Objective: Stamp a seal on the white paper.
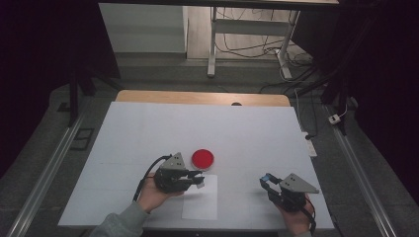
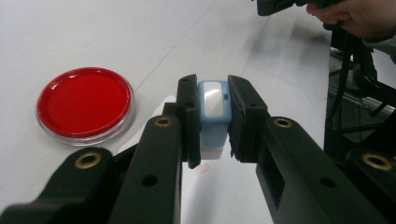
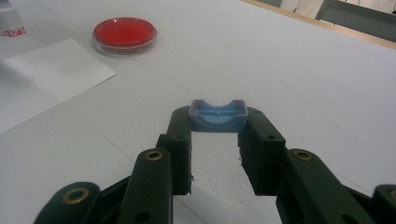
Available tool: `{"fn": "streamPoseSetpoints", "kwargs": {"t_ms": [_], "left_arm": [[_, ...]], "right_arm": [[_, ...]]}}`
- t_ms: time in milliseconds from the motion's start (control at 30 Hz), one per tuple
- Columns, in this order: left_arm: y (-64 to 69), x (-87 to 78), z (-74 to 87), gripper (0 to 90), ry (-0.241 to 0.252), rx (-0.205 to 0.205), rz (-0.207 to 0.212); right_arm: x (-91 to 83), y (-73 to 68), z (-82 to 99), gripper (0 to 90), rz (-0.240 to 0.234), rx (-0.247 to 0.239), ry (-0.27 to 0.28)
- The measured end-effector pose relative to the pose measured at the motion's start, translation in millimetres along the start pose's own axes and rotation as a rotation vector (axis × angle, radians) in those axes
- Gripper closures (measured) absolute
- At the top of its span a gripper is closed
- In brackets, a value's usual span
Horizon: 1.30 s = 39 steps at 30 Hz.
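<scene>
On the white table point(image 1: 148, 128), which spans most of the high view, a sheet of white paper point(image 1: 200, 202) lies near the front edge between the two hands. Just beyond the paper's far edge sits a round red dish with a clear rim point(image 1: 203, 158). Over the paper's near-left corner, the left gripper point(image 1: 200, 180) points rightward, held low over the sheet; its jaws are clamped on a small light-blue stamp body with a white base point(image 2: 214, 116), gripped by its two sides. Well to the right, the right gripper point(image 1: 265, 179) rests near the table's front right, its jaws pinched on a light-blue cap point(image 3: 217, 115) whose hollow side faces up, held at the very tips.
</scene>
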<state>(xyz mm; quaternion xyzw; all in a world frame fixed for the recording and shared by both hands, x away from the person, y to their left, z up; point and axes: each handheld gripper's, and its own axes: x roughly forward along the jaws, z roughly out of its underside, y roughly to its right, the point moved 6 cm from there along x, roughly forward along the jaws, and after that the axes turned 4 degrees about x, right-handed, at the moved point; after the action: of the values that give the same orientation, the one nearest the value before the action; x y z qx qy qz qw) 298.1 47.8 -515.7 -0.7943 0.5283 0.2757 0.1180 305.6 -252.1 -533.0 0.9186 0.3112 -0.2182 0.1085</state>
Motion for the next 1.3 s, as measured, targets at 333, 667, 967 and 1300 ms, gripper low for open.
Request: {"fn": "streamPoseSetpoints", "kwargs": {"t_ms": [333,667,967,1300], "left_arm": [[1.4,7.0,5.1,75.7,-0.022,0.010,0.009],[1.4,16.1,12.1,75.7,-0.039,0.027,0.006],[3.8,22.3,16.7,75.7,-0.065,0.044,0.007],[5.0,26.9,22.0,75.7,-0.080,0.060,-0.003]], "right_arm": [[0.6,0.2,0.6,65.2,-0.001,-0.001,-0.006],[1.1,-0.5,0.6,65.2,-0.004,0.000,-0.004],[1.0,-0.4,0.7,65.2,-0.004,0.001,-0.004],[0.7,-0.2,0.9,65.2,-0.003,-0.001,-0.008]]}}
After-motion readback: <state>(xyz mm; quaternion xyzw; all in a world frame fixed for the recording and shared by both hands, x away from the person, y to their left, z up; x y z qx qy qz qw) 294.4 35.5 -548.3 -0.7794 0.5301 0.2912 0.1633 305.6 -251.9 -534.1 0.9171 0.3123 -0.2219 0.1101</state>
